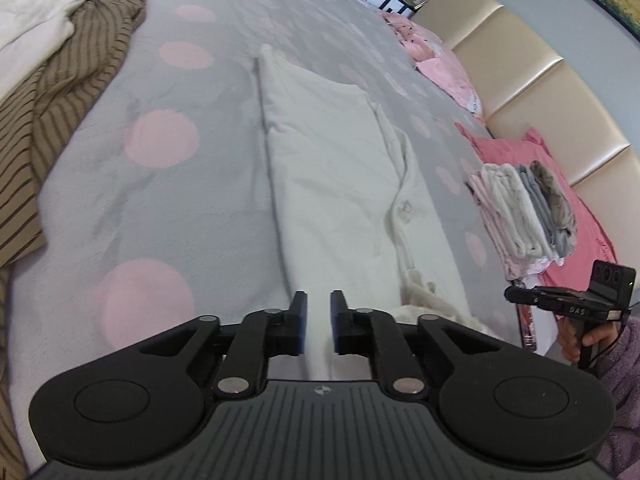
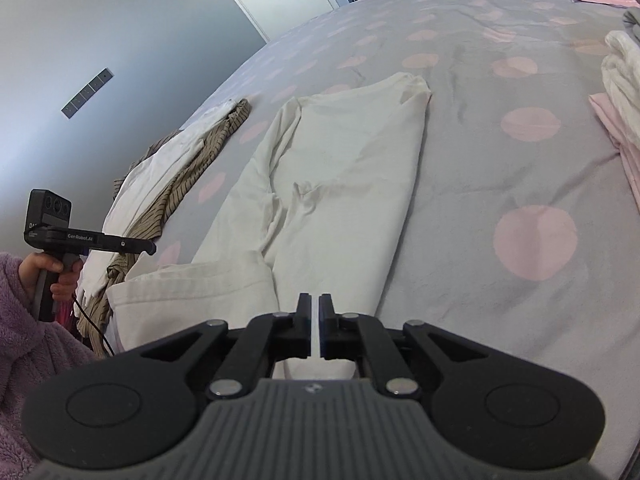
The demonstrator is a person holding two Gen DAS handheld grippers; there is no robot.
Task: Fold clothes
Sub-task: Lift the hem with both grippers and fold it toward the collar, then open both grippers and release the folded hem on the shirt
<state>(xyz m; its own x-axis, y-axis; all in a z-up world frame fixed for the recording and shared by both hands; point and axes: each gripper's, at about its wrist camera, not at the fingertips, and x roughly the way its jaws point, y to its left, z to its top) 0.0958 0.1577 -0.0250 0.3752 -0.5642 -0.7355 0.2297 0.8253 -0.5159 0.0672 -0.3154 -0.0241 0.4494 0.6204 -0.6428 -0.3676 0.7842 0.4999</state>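
A cream-white garment [image 1: 332, 168] lies folded lengthwise into a long strip on the grey bedspread with pink dots [image 1: 180, 200]. My left gripper [image 1: 319, 320] hovers over its near end, jaws a little apart with nothing pinched between them. In the right wrist view the same garment [image 2: 344, 168] stretches away, a sleeve folded over at its near left. My right gripper [image 2: 315, 326] sits over that near edge, its jaws parted by only a thin slit with no cloth caught in it. Each gripper also shows at the side of the other's view, held in a hand with a purple fleece sleeve [image 2: 24, 320].
A stack of folded clothes [image 1: 524, 216] rests on a pink pillow [image 1: 516, 152] by the padded headboard [image 1: 540, 80]. A brown striped garment [image 1: 80, 80] and white cloth [image 1: 32, 12] lie heaped at the bed's left. More pink items [image 1: 440, 68] lie farther back.
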